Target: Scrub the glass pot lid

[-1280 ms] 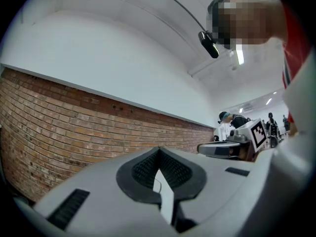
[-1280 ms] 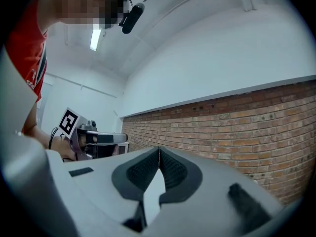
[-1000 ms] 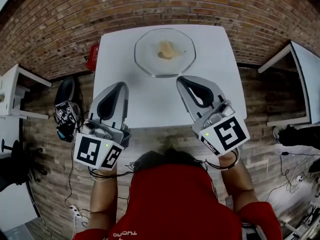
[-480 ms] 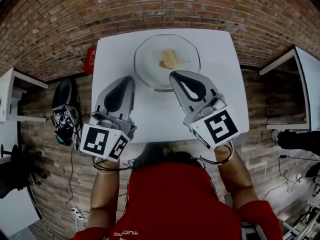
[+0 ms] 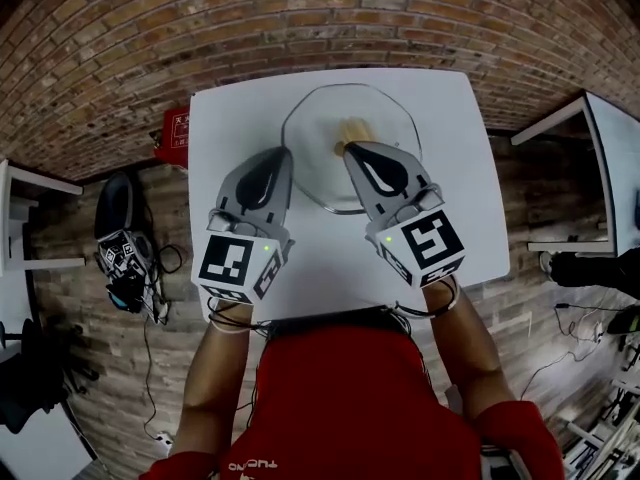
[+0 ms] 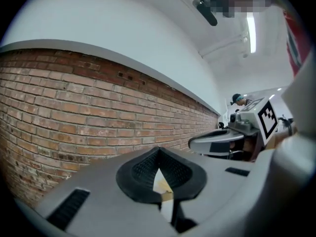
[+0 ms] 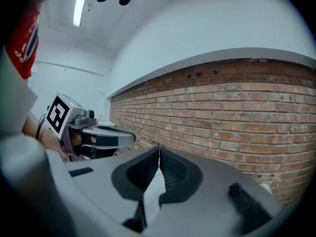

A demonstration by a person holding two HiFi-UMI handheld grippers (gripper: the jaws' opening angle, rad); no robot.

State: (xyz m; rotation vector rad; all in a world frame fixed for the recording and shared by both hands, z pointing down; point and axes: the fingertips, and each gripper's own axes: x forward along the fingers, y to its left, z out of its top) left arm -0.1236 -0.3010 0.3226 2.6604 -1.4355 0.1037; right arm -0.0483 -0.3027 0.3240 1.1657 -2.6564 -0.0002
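Left gripper [image 5: 279, 157] and right gripper [image 5: 351, 150] moved forward toward glass pot lid [image 5: 396, 120], jaws pressed together, lid lying flat

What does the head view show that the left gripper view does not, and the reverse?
Only the head view: the whole glass pot lid and the whole white table. Only the left gripper view: a ceiling light. Both: the left gripper and right gripper, jaws shut and empty, the brick wall, and a yellowish piece at the lid's middle.
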